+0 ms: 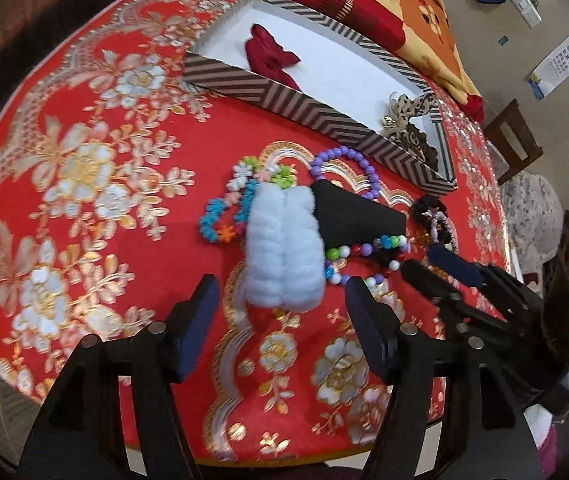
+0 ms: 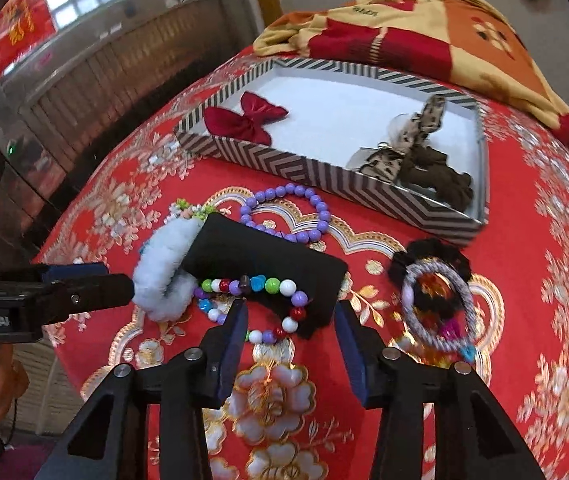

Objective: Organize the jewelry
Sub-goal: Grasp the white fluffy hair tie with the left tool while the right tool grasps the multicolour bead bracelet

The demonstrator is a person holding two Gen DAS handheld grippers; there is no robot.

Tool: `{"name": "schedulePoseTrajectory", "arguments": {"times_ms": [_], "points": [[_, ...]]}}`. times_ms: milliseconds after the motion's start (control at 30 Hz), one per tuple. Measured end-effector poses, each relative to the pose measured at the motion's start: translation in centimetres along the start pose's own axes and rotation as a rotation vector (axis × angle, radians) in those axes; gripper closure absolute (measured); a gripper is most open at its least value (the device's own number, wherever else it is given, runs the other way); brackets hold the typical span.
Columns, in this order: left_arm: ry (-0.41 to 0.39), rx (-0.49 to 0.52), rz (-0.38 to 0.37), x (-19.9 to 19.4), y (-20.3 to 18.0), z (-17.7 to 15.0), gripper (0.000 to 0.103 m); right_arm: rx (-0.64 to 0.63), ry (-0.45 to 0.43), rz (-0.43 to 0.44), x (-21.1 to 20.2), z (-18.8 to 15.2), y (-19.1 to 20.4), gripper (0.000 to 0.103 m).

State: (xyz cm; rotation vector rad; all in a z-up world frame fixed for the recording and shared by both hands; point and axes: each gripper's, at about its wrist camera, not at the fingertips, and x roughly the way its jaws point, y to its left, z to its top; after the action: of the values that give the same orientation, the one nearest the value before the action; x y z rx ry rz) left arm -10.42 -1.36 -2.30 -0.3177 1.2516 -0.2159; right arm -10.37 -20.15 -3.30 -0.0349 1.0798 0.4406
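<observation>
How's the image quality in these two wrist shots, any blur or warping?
Left wrist view: strong fisheye bowing, dark corners, the striped box and tablecloth slightly smeared. Right wrist view: same curvature, tablecloth edges blurred, the multicoloured bead bracelet fairly sharp.

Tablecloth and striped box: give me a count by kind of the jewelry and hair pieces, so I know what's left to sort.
Bead bracelets: 3 – purple, multicolour round-bead, flower-bead
Fluffy white scrunchie: 1
Grey-and-black hair ties: 1 cluster, number unclear
Black pouch: 1
In the box: red bow 1, leopard-and-brown scrunchies 1 bundle
Total: 8
</observation>
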Motion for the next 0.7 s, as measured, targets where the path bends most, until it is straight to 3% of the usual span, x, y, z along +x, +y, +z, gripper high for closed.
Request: {"name": "schedulePoseTrajectory", "arguments": {"times_ms": [233, 300, 333, 467, 533, 700], "points": [[0.04, -0.006, 0.01, 2.4, 0.0, 0.7, 0.038, -0.017, 0.038, 0.001, 2.0, 0.0, -0.5, 0.081], [0.035, 0.01, 0.018, 2.7, -0.2, 0.6, 0.047, -0.022, 0.035, 0.007, 2.2, -0.1, -0.5, 0.09], [0.037, 0.018, 0.026, 2.9, -0.2, 0.5, 0.062, -0.024, 0.035, 0.005, 2.1, -0.1, -0.5, 0.092], [0.019, 0.046, 0.022, 2.6, -0.6, 0.1, 0.065, -0.006, 0.022, 0.031, 1.1, -0.4, -0.5, 0.094], [0.002, 0.056, 0.021, 2.0, -0.7, 0.0, 0.074, 0.002, -0.002, 0.04, -0.1, -0.4, -0.6, 0.094], [-0.054, 0.059, 0.01, -1.0, -0.4, 0.0, 0.075, 0.017, -0.075, 0.06, -3.9, 0.0, -0.5, 0.094]]}}
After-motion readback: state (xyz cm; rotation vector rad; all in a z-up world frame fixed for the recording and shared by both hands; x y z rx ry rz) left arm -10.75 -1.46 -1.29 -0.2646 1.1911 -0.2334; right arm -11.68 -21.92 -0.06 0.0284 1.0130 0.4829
